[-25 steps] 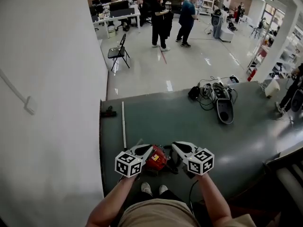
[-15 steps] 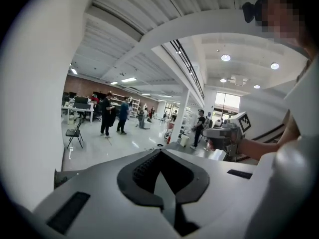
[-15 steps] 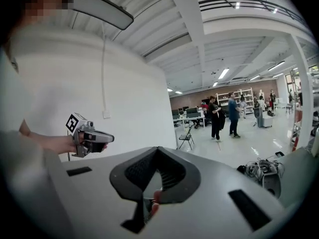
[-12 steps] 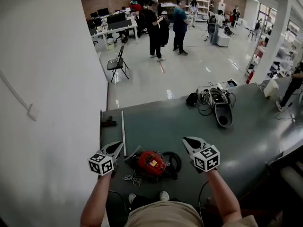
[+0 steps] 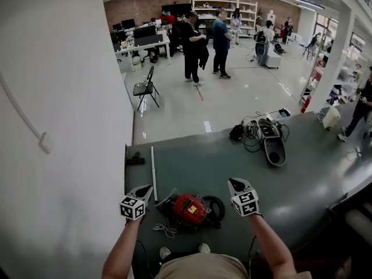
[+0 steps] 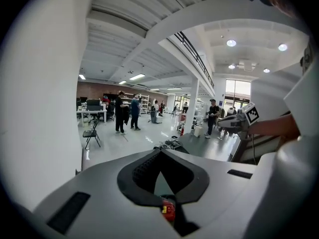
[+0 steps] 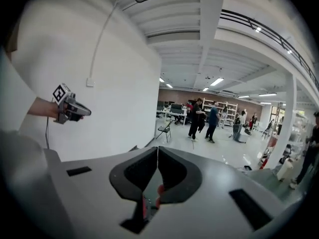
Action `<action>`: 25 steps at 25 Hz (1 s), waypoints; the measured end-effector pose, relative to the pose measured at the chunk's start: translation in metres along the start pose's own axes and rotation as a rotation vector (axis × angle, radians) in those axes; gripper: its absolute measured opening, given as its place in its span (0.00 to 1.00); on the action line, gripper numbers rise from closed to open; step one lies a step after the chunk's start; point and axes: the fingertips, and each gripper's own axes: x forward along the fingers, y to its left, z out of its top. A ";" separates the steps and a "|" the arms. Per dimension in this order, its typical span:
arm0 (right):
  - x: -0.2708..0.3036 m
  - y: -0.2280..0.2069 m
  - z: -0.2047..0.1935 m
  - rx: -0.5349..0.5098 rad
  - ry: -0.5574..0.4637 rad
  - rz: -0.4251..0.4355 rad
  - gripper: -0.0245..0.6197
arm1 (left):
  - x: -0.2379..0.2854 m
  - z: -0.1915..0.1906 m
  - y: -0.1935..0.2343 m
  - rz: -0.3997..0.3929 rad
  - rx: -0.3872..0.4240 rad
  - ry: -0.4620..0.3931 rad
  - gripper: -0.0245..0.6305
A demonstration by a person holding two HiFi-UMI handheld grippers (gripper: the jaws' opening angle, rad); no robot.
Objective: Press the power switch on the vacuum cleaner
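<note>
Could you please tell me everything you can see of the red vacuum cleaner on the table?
The vacuum cleaner is a small canister type with a rounded, glossy red shell that looks like plastic and a yellow label on top. A black hose coils beside it toward the right gripper, and a pale cord lies loose toward the left gripper. It sits on the dark green table, near the person's edge, between the grippers; neither touches it.

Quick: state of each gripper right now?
Left gripper: jaws shut, holding nothing.
Right gripper: jaws shut, holding nothing.
</note>
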 end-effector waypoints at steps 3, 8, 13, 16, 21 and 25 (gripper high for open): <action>0.016 0.039 0.012 0.086 -0.027 0.081 0.06 | 0.013 -0.010 -0.006 -0.030 -0.038 0.007 0.04; 0.031 0.100 0.041 0.103 -0.068 0.167 0.09 | 0.029 0.001 -0.048 -0.164 -0.097 -0.030 0.04; 0.052 0.155 0.074 0.063 -0.134 0.227 0.17 | 0.039 0.022 -0.060 -0.252 -0.080 -0.054 0.04; 0.058 0.181 0.092 0.042 -0.216 0.234 0.17 | 0.029 0.041 -0.059 -0.261 -0.023 -0.097 0.04; 0.074 0.201 0.086 0.039 -0.212 0.235 0.18 | 0.029 0.048 -0.055 -0.300 -0.023 -0.156 0.05; 0.085 0.202 0.066 0.061 -0.137 0.221 0.18 | 0.039 0.028 -0.057 -0.326 -0.055 -0.101 0.05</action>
